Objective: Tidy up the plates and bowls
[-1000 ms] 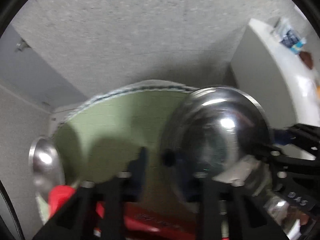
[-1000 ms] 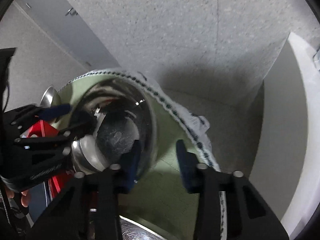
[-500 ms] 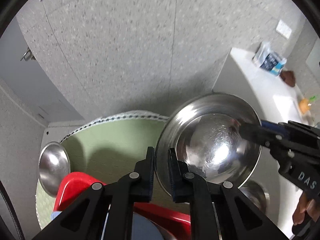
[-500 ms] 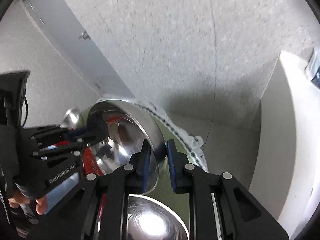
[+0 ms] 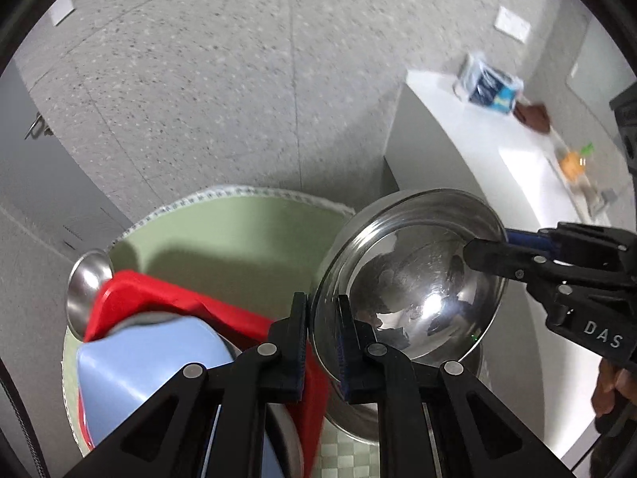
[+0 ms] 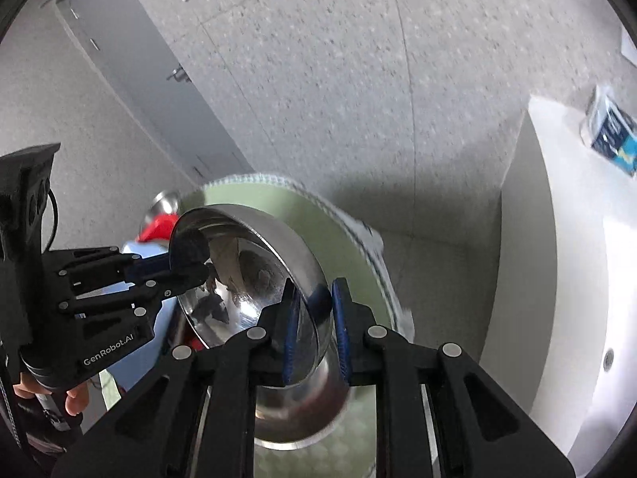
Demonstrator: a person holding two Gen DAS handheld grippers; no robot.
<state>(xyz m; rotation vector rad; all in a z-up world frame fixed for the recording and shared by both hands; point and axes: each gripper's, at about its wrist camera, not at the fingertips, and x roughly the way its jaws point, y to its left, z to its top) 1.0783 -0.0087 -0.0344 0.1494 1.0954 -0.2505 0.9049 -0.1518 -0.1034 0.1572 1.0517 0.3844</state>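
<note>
- The left gripper (image 5: 321, 336) pinches the near rim of the steel bowl (image 5: 414, 279), one finger inside the wall and one outside, the rim clamped between the blue pads.
- The right gripper (image 6: 314, 332) pinches the opposite rim of the same bowl (image 6: 254, 275) in the same way; each gripper shows in the other's view, biting the far edge.
- A second ago the bowl showed its domed underside to the left wrist camera and the left jaws stood apart; now the polished inside faces that camera and both sets of jaws are pressed onto the rim. I judge the bowl has been turned right way round and lifted, so it is ready for stacking.
- The bowl hangs tilted above the right side of the green mat (image 5: 239, 235), clear of it, over a second steel bowl (image 6: 294, 410) that sits on the mat just below.
- Toward the mat's left edge lie a red tray (image 5: 167, 298) with a pale blue bowl (image 5: 151, 362) on it, and a small steel dish (image 5: 85, 290) at the far left edge.
- Next, by my reading, comes lowering the held bowl level into the one beneath; uneven release could let it slide on the slick metal.
</note>
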